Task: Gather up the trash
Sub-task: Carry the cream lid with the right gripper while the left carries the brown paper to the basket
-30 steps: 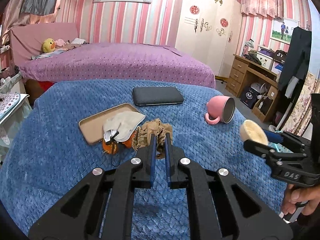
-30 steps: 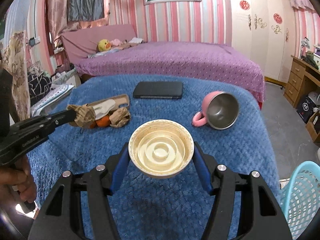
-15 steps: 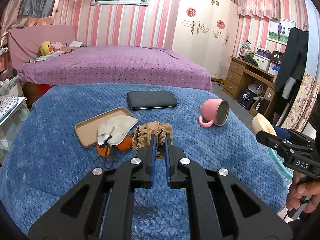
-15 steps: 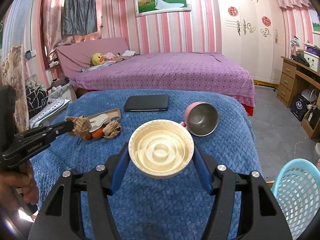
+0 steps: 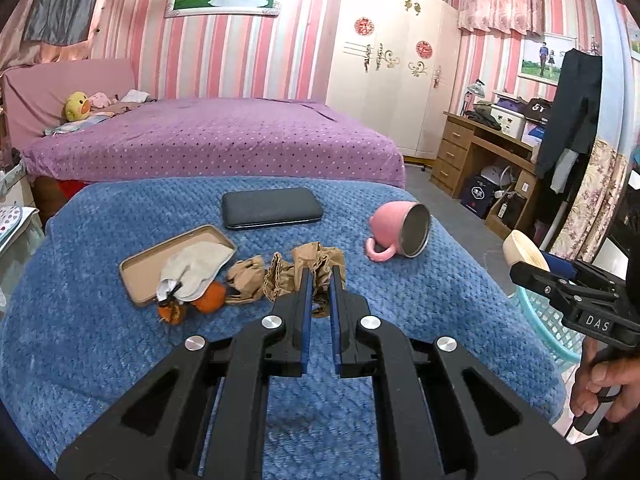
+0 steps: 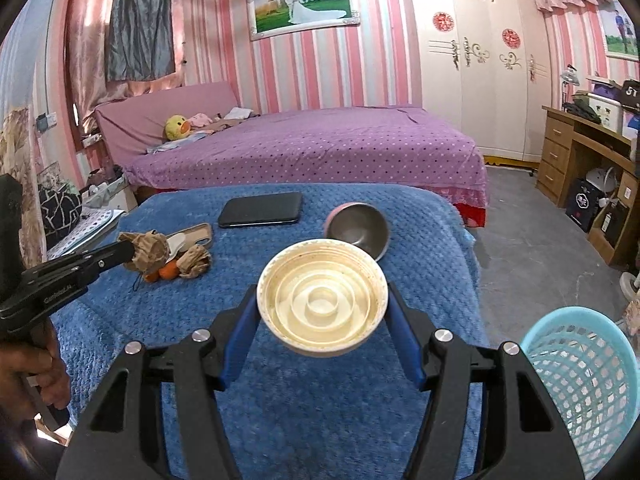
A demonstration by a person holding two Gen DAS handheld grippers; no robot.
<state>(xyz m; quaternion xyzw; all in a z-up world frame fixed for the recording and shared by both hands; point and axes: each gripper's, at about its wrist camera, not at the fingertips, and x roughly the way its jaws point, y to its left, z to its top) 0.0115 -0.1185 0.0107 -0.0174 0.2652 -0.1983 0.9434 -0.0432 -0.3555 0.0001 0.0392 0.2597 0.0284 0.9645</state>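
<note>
the right gripper (image 6: 322, 354), jaws clamped across a round cream plastic lid (image 6: 322, 303), sits nearest the light blue mesh basket (image 6: 586, 372) (low to its right), while the left gripper (image 5: 321, 280) pinches crumpled brown paper (image 5: 316, 266) over the blue-covered desk (image 5: 100, 320).

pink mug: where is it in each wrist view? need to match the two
Left wrist: pink mug right of centre, on its side on the blue blanket, handle down, opening to the right.
Right wrist: pink mug at centre, just above the cream lid in the right gripper; opening faces the camera, only a pink rim shows.
Shared landmark: black case, left of the mug in both.
</note>
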